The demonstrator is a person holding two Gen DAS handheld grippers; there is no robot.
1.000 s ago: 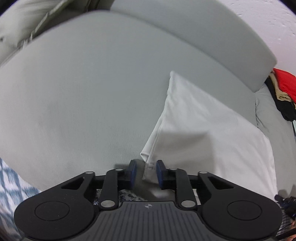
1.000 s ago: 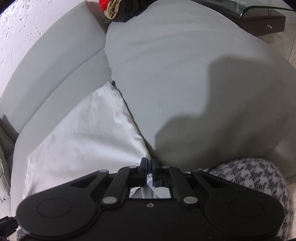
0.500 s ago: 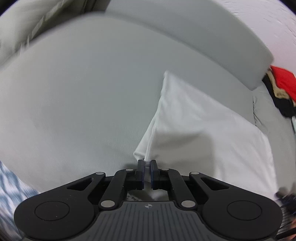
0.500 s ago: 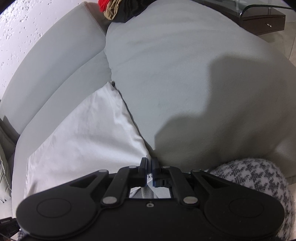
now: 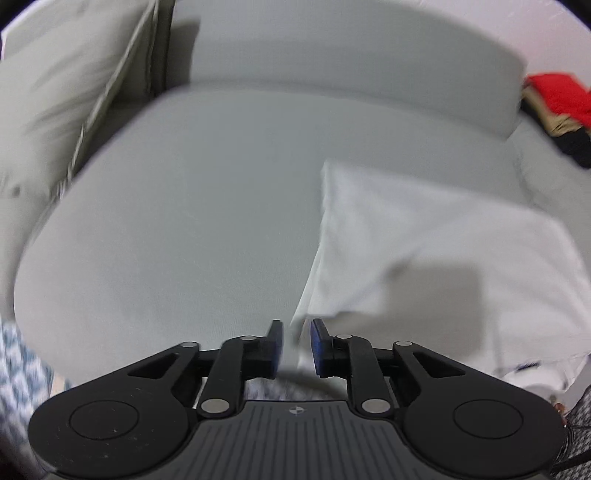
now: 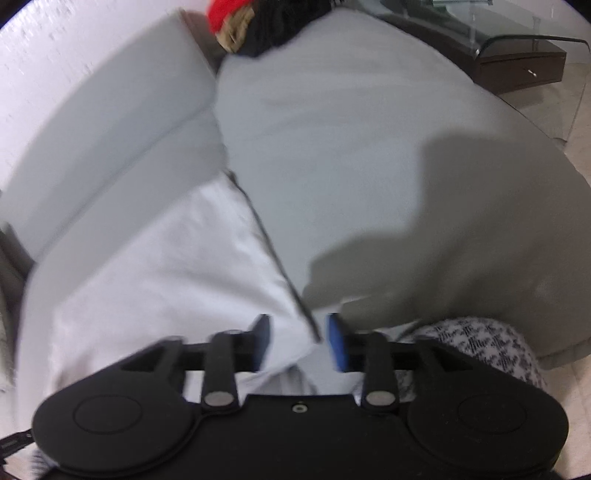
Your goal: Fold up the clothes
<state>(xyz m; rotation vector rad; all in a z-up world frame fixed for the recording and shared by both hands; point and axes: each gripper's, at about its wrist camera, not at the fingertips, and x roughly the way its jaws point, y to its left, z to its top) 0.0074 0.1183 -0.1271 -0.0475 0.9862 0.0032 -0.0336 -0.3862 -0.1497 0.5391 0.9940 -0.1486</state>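
A folded white garment (image 5: 424,251) lies flat on the grey sofa seat (image 5: 177,206). Its near left corner sits between the blue pads of my left gripper (image 5: 296,345), which is open. In the right wrist view the same garment (image 6: 166,266) spreads to the left, and its near right corner lies between the fingers of my right gripper (image 6: 297,341), which is open wide. Neither gripper holds the cloth. Both views are motion-blurred.
A pile of red, tan and black clothes (image 5: 554,107) lies at the far end of the sofa, also in the right wrist view (image 6: 251,22). A pale cushion (image 5: 55,92) stands at the left. A glass table (image 6: 517,48) stands beyond the sofa. Patterned fabric (image 6: 480,347) lies near me.
Both grippers have opened and let go of the garment's near corners. The garment now rests on the seat, and both cameras have lifted and tilted, showing more of the sofa back.
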